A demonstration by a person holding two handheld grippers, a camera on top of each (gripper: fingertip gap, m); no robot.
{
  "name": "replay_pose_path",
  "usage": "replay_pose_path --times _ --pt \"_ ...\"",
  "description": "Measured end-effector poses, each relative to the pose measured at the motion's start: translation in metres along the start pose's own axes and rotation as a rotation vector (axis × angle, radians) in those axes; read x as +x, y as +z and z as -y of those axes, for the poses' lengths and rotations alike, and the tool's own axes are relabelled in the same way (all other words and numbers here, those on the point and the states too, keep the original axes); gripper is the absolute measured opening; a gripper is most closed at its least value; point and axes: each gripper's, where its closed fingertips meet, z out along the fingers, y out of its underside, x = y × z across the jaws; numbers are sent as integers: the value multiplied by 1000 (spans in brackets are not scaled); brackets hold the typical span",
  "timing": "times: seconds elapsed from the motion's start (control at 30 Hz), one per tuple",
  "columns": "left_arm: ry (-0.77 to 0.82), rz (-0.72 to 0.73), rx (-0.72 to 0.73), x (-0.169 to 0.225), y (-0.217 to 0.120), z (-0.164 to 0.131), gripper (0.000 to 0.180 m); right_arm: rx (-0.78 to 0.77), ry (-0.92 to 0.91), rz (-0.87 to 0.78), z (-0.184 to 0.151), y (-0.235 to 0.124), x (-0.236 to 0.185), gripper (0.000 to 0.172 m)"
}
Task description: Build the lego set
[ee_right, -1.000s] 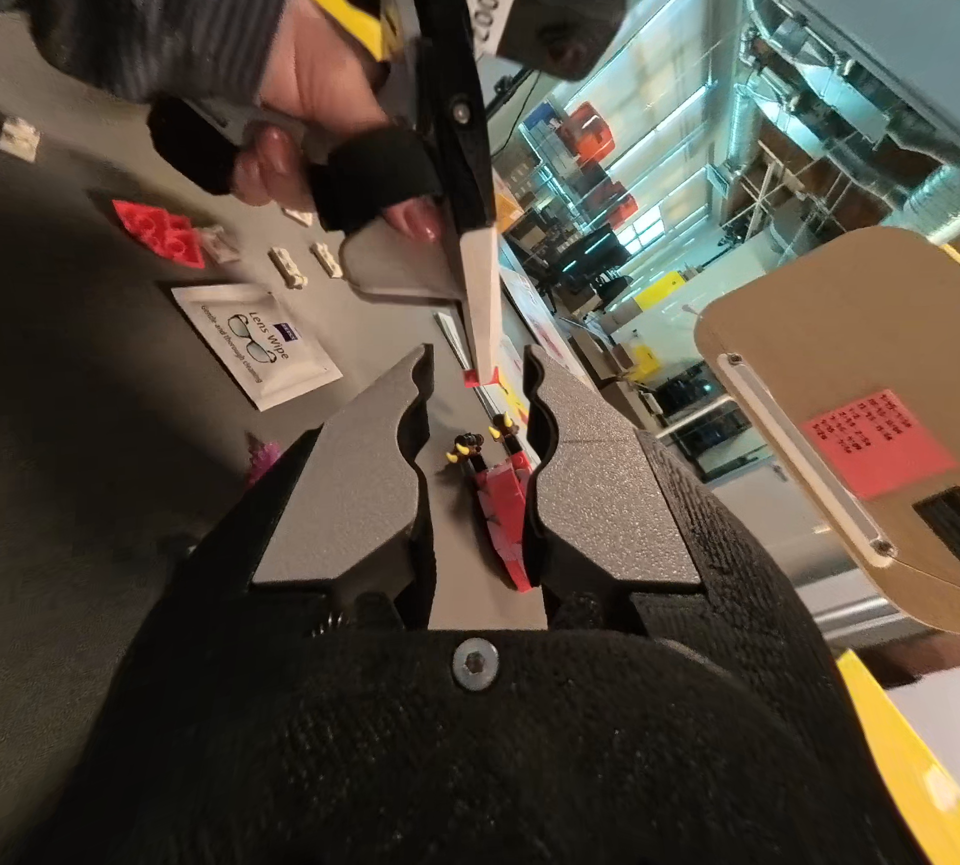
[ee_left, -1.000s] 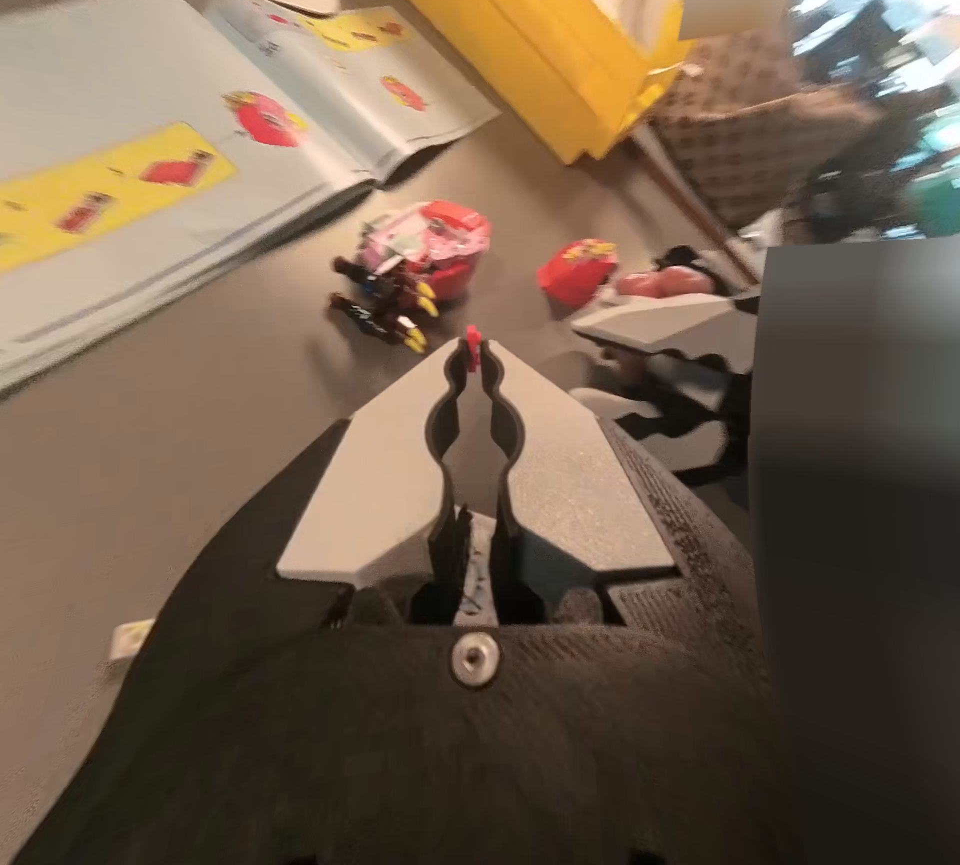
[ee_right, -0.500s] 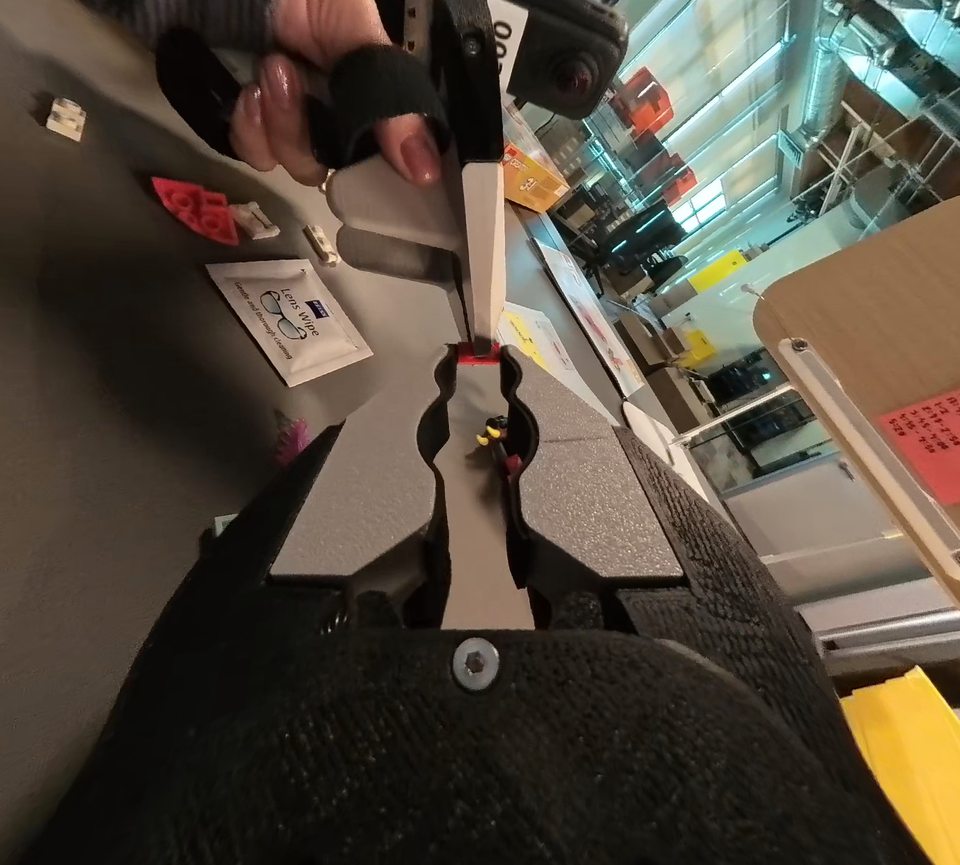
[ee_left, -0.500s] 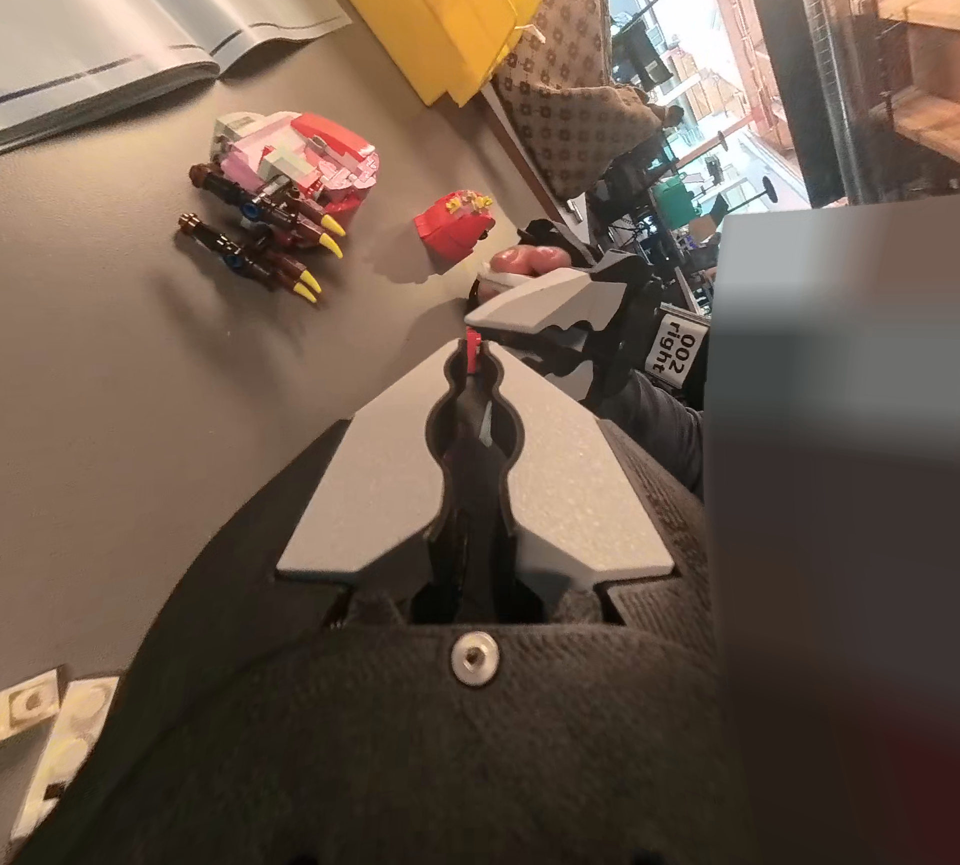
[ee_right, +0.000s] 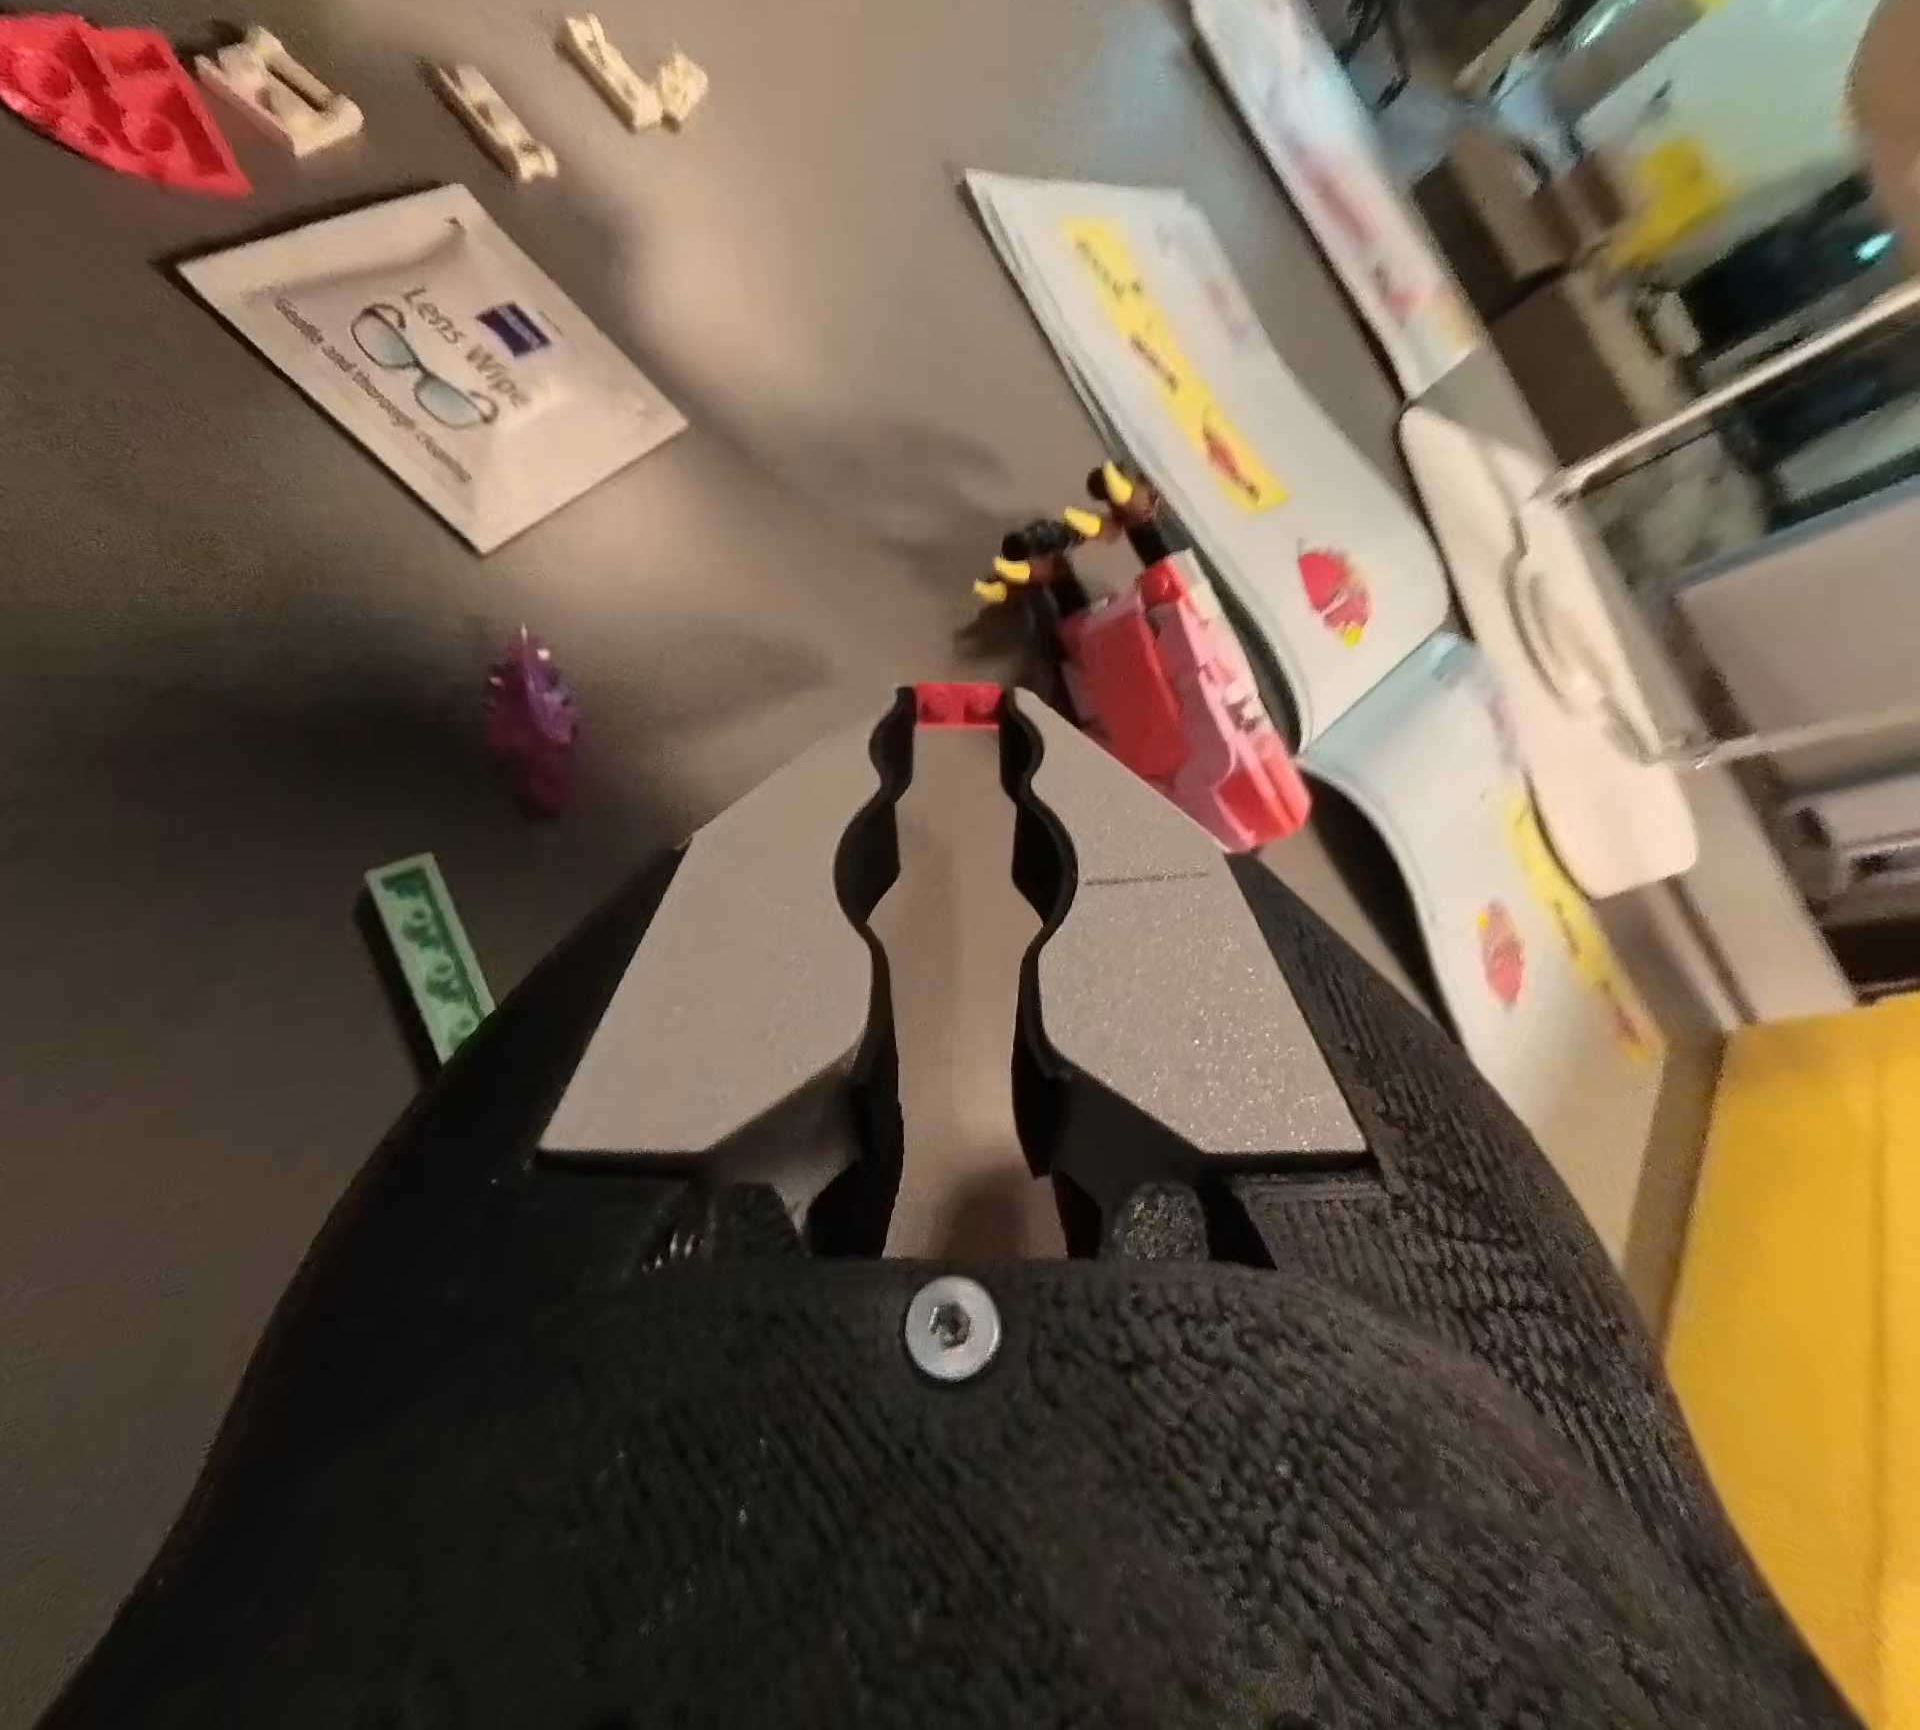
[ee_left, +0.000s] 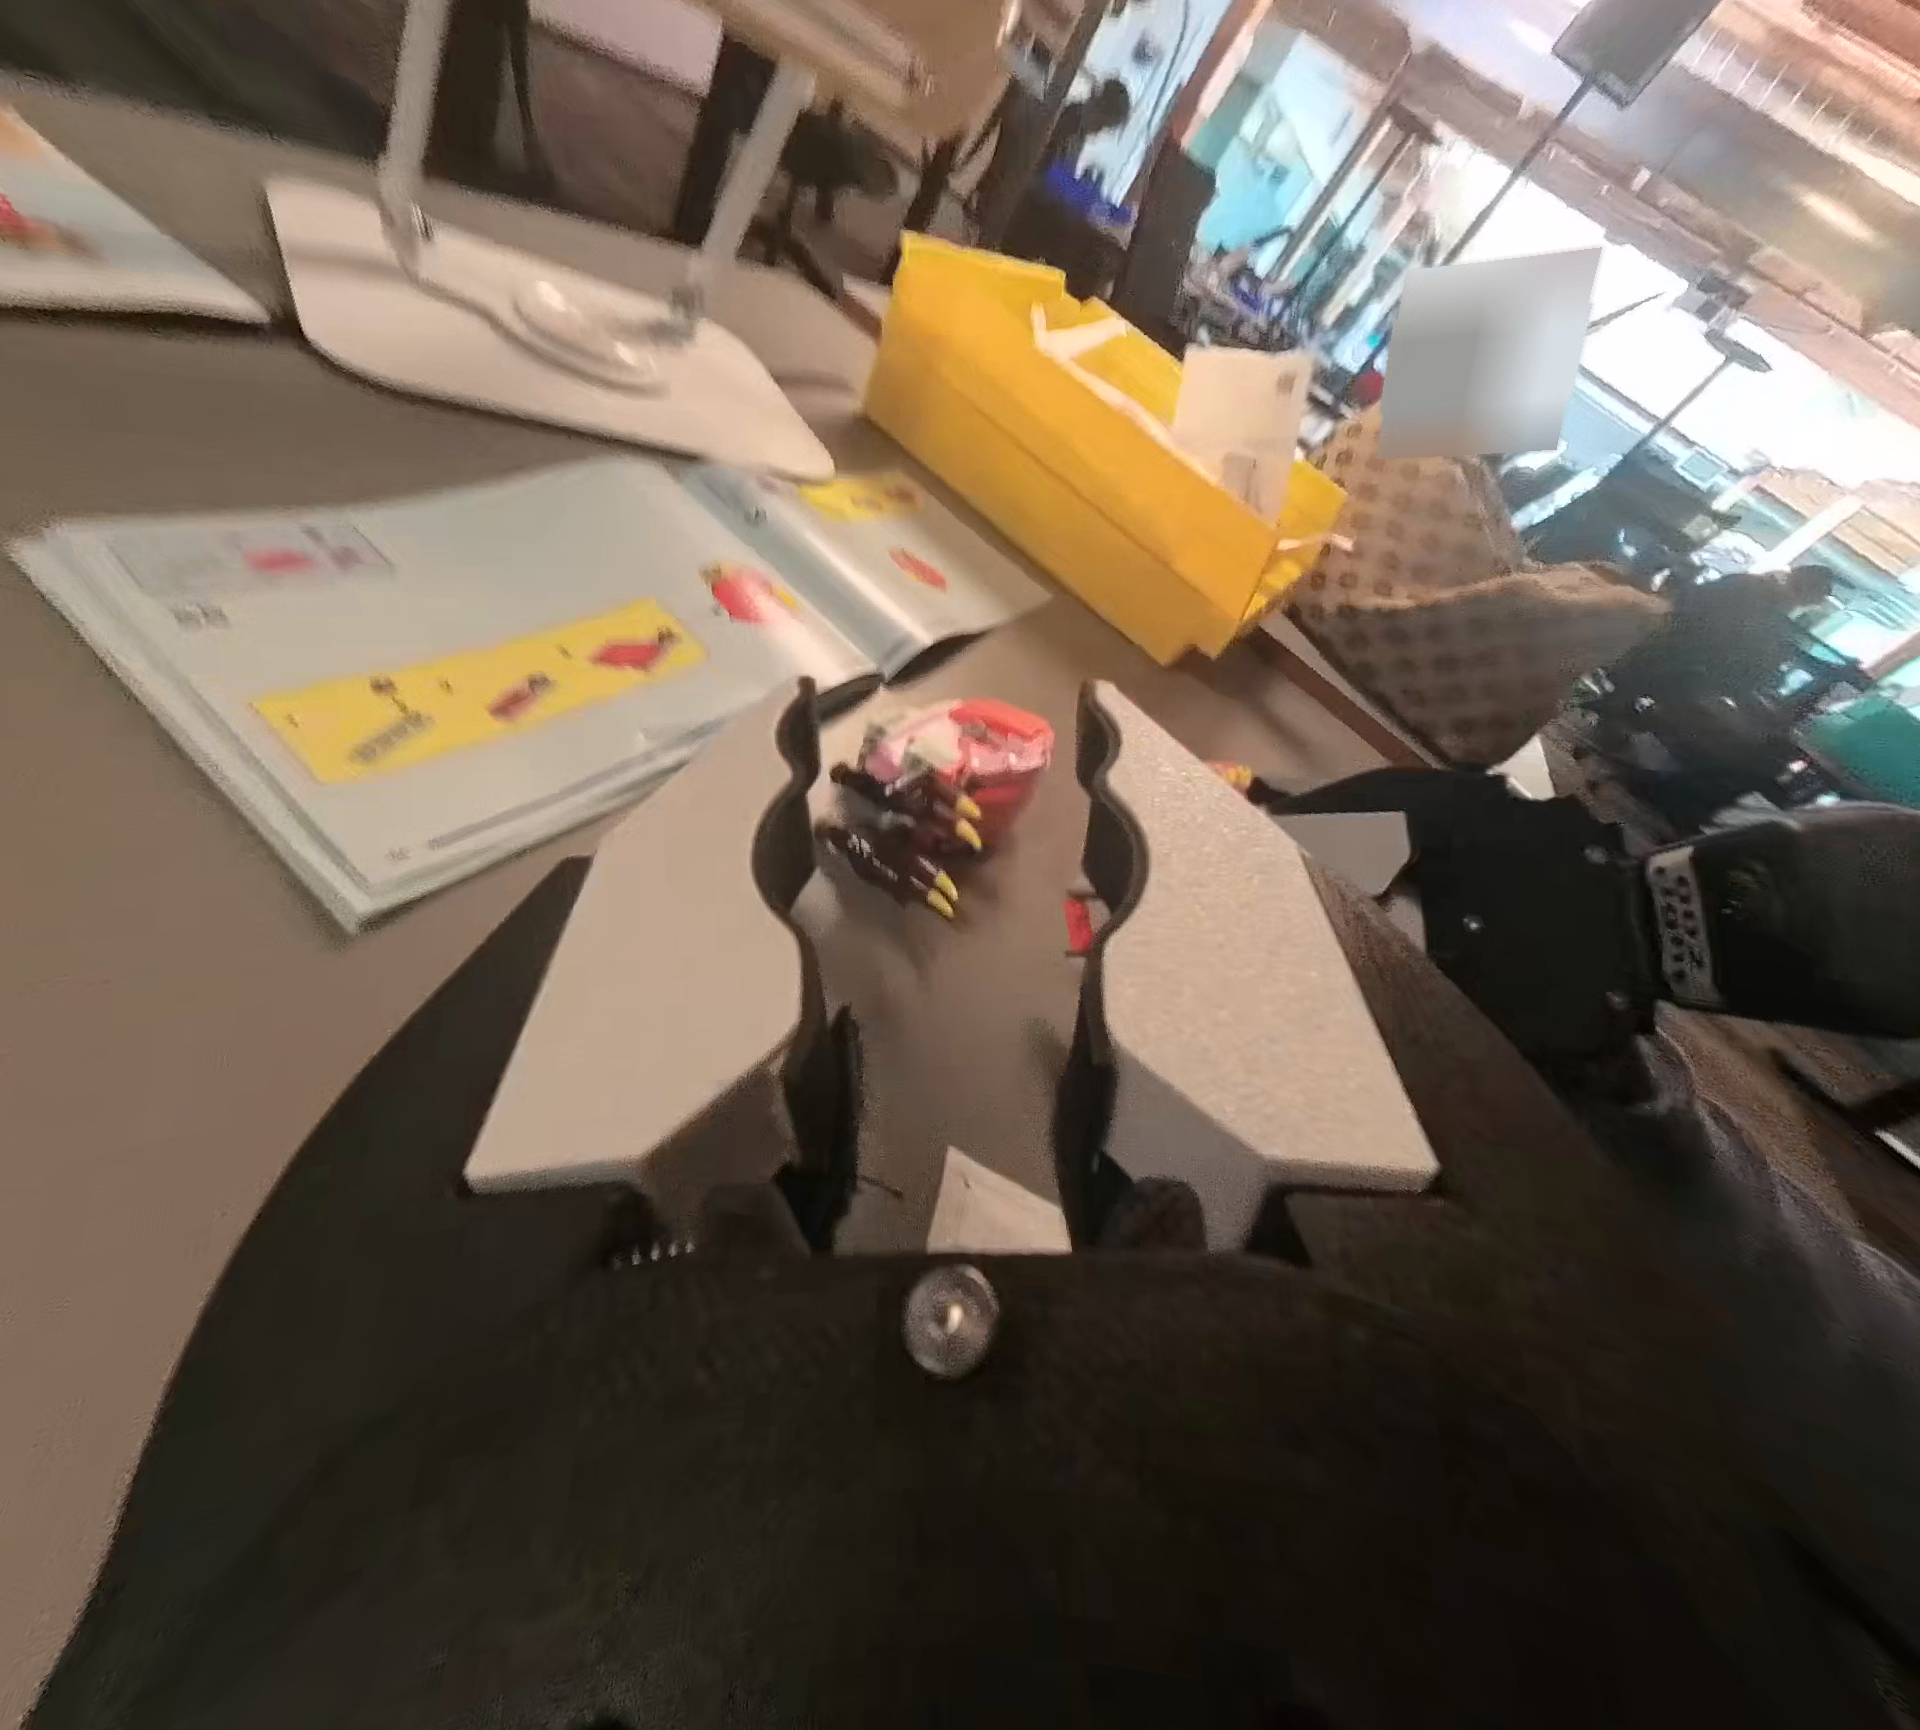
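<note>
While my right gripper [ee_right: 958, 706] hangs over the grey table [ee_right: 260, 849], its two fingertips pinch a small red brick [ee_right: 958, 707] between them, both pads pressed on the ends of the brick; the brick is up in the air at the very tips, not on the table. Just beside it, to the right, lies a red and pink brick model [ee_right: 1174, 693] with dark claws that have yellow tips; this model rests against the edge of an open instruction booklet [ee_right: 1195, 392]. To the left of my right gripper I see a purple spiky piece [ee_right: 535, 719] and a green flat piece [ee_right: 426, 968], both on the table and apart from the fingers; farther away are a white wipe sachet [ee_right: 426, 361], a red plate [ee_right: 114, 106] and some small white pieces [ee_right: 488, 111].

My left gripper [ee_left: 940, 724] has its fingers spread wide and nothing is between them; through the gap I see the same brick model [ee_left: 935, 771] on the table, farther ahead, not touched. The booklet [ee_left: 416, 641] is at the left, a yellow box [ee_left: 1081, 475] behind it, and a white stand base [ee_left: 520, 330] beyond; the picture is blurred here.
</note>
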Motion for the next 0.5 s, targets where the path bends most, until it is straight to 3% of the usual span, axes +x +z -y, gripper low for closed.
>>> replay_pose_path --times 0.1,0.5 --pt "44 12 96 1 -4 13 48 -27 113 57 -7 0 -2 15" --pt "184 81 203 5 -9 25 37 -73 338 218 -9 4 -13 15"
